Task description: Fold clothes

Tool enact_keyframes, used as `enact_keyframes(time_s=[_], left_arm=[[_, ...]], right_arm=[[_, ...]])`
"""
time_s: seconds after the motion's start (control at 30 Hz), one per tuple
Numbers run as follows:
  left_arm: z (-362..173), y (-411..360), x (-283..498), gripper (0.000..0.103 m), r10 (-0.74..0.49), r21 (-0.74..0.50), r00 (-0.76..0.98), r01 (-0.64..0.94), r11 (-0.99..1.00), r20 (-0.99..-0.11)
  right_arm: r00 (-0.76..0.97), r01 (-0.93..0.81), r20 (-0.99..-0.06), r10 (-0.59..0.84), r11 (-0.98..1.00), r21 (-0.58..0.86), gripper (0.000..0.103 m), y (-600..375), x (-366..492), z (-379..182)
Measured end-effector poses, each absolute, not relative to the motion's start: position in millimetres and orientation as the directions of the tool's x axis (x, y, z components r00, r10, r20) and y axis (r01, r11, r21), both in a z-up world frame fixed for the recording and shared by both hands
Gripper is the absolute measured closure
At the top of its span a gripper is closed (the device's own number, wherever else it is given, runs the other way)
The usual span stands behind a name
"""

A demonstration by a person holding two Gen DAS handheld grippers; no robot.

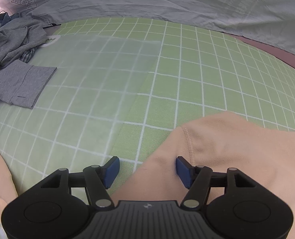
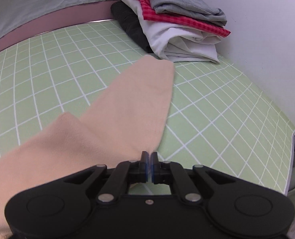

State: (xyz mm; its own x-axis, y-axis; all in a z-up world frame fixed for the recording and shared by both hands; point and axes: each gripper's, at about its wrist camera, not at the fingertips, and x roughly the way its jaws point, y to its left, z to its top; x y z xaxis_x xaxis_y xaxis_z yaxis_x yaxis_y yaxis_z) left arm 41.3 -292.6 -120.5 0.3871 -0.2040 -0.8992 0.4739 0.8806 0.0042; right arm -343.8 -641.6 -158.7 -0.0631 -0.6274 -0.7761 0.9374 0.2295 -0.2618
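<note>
Left wrist view: my left fingers [image 1: 147,171] spread wide over peach garment [image 1: 227,149], gripping nothing. Right fingers [image 2: 149,160] closed together at the garment's edge; whether cloth is pinched, unclear.

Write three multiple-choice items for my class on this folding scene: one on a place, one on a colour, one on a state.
1. Where is the folded pile?
A. by the wall
B. mid-mat
C. on the floor

2. What colour is the mat?
A. blue with dots
B. green with white grid
C. plain red

3. How do the left gripper jaws stand?
A. shut
B. open
C. out of view

Key: 1 A, it lies at the mat's far corner beside the white wall; 2 B, white lines cross green; 3 B, a wide gap, with peach garment between.
</note>
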Motion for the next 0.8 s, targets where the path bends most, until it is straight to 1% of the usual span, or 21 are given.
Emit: enact_keyframes(time_s=[0.03,0.07,0.1,0.13,0.2,0.3,0.4,0.43,0.5,0.57,0.63,0.67,0.73,0.77,0.8], left_arm=[[-120,-293,41,0.039,-0.204,0.004,0.386,0.474,0.881,-0.9],[-120,-292,42,0.039,-0.205,0.002,0.384,0.474,0.88,-0.901],[-120,-291,42,0.039,-0.206,0.0,0.381,0.475,0.88,-0.901],[-120,-290,41,0.039,-0.207,-0.002,0.379,0.475,0.88,-0.902],[-120,-289,40,0.039,-0.208,-0.005,0.376,0.476,0.879,-0.903],[-120,-288,39,0.039,-0.209,-0.005,0.376,0.477,0.879,-0.903],[-120,-288,38,0.039,-0.209,-0.006,0.374,0.477,0.879,-0.904],[-119,-287,37,0.039,-0.209,-0.006,0.373,0.477,0.879,-0.904],[-119,-286,35,0.039,-0.208,-0.006,0.374,0.476,0.88,-0.904],[-119,-285,34,0.039,-0.207,-0.004,0.377,0.475,0.88,-0.903],[-119,-285,32,0.039,-0.206,-0.001,0.379,0.476,0.88,-0.902],[-119,-286,32,0.039,-0.206,0.0,0.38,0.475,0.88,-0.902],[-119,-286,31,0.039,-0.205,0.001,0.381,0.475,0.88,-0.902],[-119,-286,31,0.039,-0.206,0.002,0.382,0.477,0.879,-0.901],[-119,-286,31,0.038,-0.207,0.002,0.383,0.479,0.878,-0.9]], right_arm=[[-0.061,0.932,-0.771,-0.634,0.241,-0.272,0.098,-639,-340,-158],[-0.048,0.929,-0.764,-0.643,0.251,-0.27,0.095,-636,-335,-155],[-0.035,0.929,-0.755,-0.655,0.258,-0.267,0.083,-632,-329,-152],[-0.019,0.927,-0.747,-0.665,0.268,-0.262,0.075,-628,-323,-149],[0.049,0.92,-0.733,-0.678,0.317,-0.232,0.074,-620,-308,-141],[0.163,0.888,-0.725,-0.669,0.42,-0.188,0.068,-608,-280,-133],[0.3,0.827,-0.754,-0.585,0.553,-0.1,0.063,-596,-255,-137],[0.323,0.804,-0.766,-0.556,0.587,-0.087,0.057,-592,-248,-141],[0.313,0.792,-0.782,-0.539,0.603,-0.099,0.051,-586,-239,-147],[0.3,0.795,-0.796,-0.526,0.599,-0.097,0.049,-581,-234,-151],[0.288,0.825,-0.807,-0.516,0.562,-0.065,0.036,-582,-239,-155],[0.289,0.841,-0.813,-0.505,0.539,-0.037,0.034,-583,-243,-158],[0.311,0.856,-0.816,-0.487,0.516,0.019,0.034,-583,-251,-161],[0.312,0.846,-0.816,-0.486,0.533,0.007,0.036,-582,-252,-161],[0.318,0.833,-0.816,-0.482,0.553,-0.002,0.044,-582,-252,-161]])
